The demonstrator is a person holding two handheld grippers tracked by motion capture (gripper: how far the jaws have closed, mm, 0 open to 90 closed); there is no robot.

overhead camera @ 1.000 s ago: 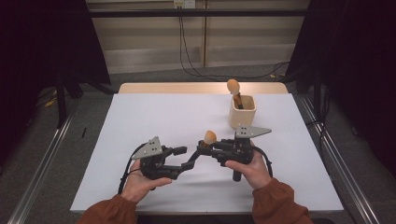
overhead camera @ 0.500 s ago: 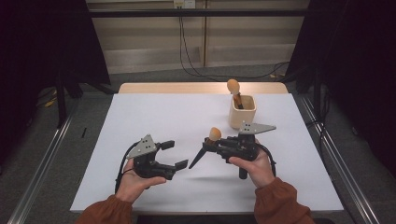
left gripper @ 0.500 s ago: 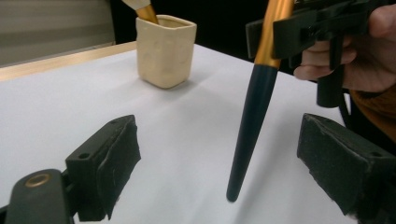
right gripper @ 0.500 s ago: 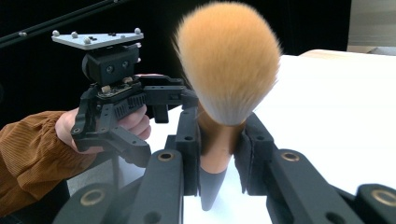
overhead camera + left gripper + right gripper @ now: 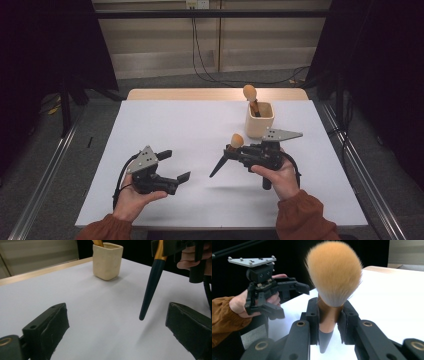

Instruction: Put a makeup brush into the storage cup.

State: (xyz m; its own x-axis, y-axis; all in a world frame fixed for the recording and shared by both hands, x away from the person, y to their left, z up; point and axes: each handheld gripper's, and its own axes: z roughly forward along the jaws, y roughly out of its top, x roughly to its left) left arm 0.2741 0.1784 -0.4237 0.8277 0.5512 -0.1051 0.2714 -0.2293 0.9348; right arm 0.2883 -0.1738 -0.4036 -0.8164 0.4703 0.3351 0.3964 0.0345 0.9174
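1. Make-up brush with a fluffy orange-tan head, copper-coloured ferrule and dark tapered handle (image 5: 229,152): held in the air over the white table (image 5: 190,130), at its right-middle part. Head up, handle slanting down and to the left in the high view; the handle tip hangs clear of the table top.
2. Right hand-held gripper (image 5: 240,152): clenched on the brush. In the right gripper view the black pads (image 5: 313,320) press on the copper ferrule from both sides, just below the bristles (image 5: 334,272); the dark handle points down between them.
3. Left hand-held gripper (image 5: 174,165): released, jaws spread wide, nothing between them. Its jaws have just been opening. It sits apart from the brush, to the left, resting in the person's upturned left hand (image 5: 132,197).
4. In the left gripper view the brush handle (image 5: 151,287) hangs between the two open jaws but farther off, touching neither.
5. Cream-coloured, square-sided ceramic cup (image 5: 259,120): stands upright on the table just behind the right hand-held gripper, toward the far right. A second brush with a tan head (image 5: 250,93) stands in it, head up.
6. Person's right hand (image 5: 277,175) grips the right hand-held gripper from below; rust-orange sleeves (image 5: 300,217) enter from the near edge.
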